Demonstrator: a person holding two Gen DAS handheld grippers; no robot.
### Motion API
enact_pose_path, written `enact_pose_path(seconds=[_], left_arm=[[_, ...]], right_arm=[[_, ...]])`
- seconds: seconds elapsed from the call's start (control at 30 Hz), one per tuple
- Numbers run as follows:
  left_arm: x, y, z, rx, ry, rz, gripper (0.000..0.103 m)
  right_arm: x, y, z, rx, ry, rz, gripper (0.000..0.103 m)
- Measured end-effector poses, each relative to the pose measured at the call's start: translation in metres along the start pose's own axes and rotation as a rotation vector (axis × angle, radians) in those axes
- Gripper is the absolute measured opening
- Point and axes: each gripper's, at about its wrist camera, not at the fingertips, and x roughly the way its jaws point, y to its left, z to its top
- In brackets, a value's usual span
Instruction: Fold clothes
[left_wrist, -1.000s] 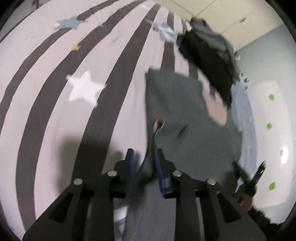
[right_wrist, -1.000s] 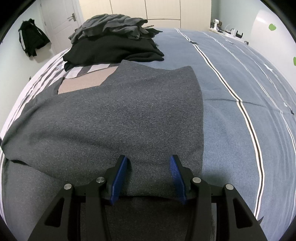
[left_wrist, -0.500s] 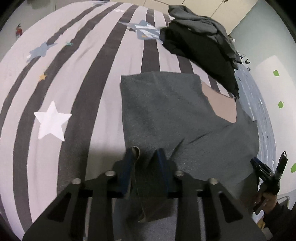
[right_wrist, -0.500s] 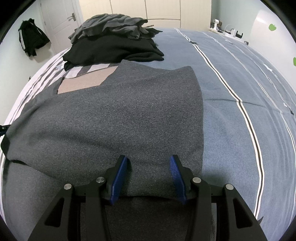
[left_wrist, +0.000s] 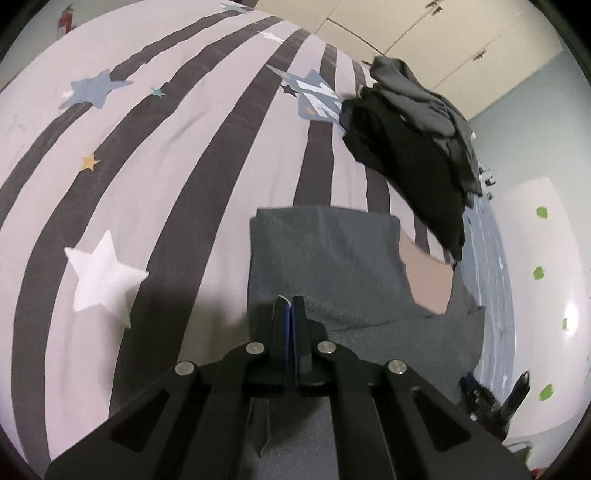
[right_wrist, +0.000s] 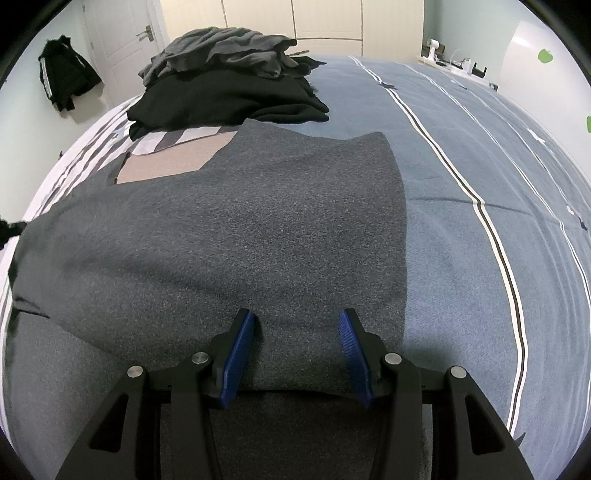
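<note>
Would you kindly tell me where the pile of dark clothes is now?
The pile of dark clothes sits at the bed's far end, upper left in the right wrist view, just beyond the spread grey garment.

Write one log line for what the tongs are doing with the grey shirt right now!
left tongs: shut on grey shirt edge | right tongs: open over shirt | clothes pile: behind, on bed

Left claw: angled downward, jaws pressed together; a thin edge may be pinched between them, hard to tell.
Right claw: angled downward, jaws apart.
</note>
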Motion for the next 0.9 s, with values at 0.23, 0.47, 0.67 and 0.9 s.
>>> enact_pose_path(seconds=[0.23,0.47,0.67,0.9], left_arm=[[0.015,0.009,0.003,-0.028,0.061,0.075,0.0],[-0.011,0.004,-0.001,-0.034,-0.035,0.108,0.026],[-0.042,-0.038,-0.032,0.142,-0.131,0.087,0.048],[0.003,-0.072,-0.087,0.303,0.025,0.076,0.048]], right_arm=[[0.0,0.001,0.0,-0.003,-0.001,0.002,0.045],[-0.003,0.0,0.002,-0.007,0.001,0.006,0.045],[-0.021,0.007,0.005,-0.038,-0.029,-0.019,0.045],[-0.021,0.025,0.024,-0.06,-0.084,0.022,0.045]])
